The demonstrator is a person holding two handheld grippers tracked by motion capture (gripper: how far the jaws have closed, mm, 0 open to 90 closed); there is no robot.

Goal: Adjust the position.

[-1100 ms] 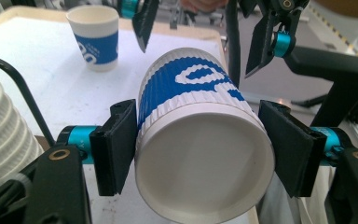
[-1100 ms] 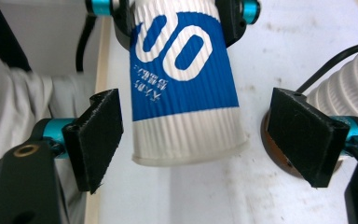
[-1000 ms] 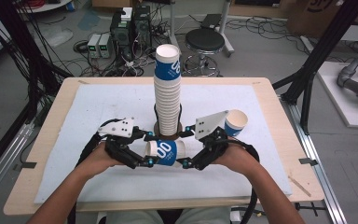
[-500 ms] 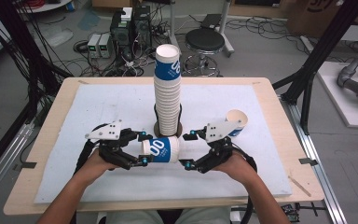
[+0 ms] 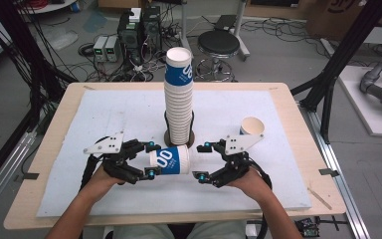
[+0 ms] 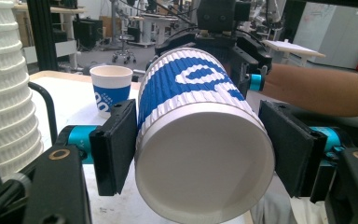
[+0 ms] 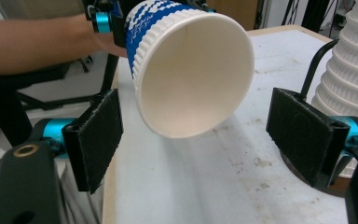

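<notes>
The table [image 5: 288,99] runs across the middle of the high view, its pale mat [image 5: 104,119] under everything. At the frame's centre the tall stack of cups [image 5: 179,104] rises from its holder. A lone upright cup [image 5: 251,126] sits right of centre, just above my right gripper.

Below the stack, a little left of centre, the blue-and-white cup [image 5: 170,160] lies on its side in the air, base toward my left gripper [image 5: 150,159]. My left jaws are closed on its ribbed wall near the base, and in the left gripper view both pads press the sides of the cup [image 6: 200,140].

My right gripper [image 5: 204,160] faces the cup's open mouth with jaws spread wide and nothing between the pads. In the right gripper view the rim [image 7: 193,70] hangs in the upper centre, above and ahead of the pads.

To take it over well, I judge I should bring the right jaws level around the rim end, square to the wall, and close softly so the paper doesn't crush. Only then should the left let go.
</notes>
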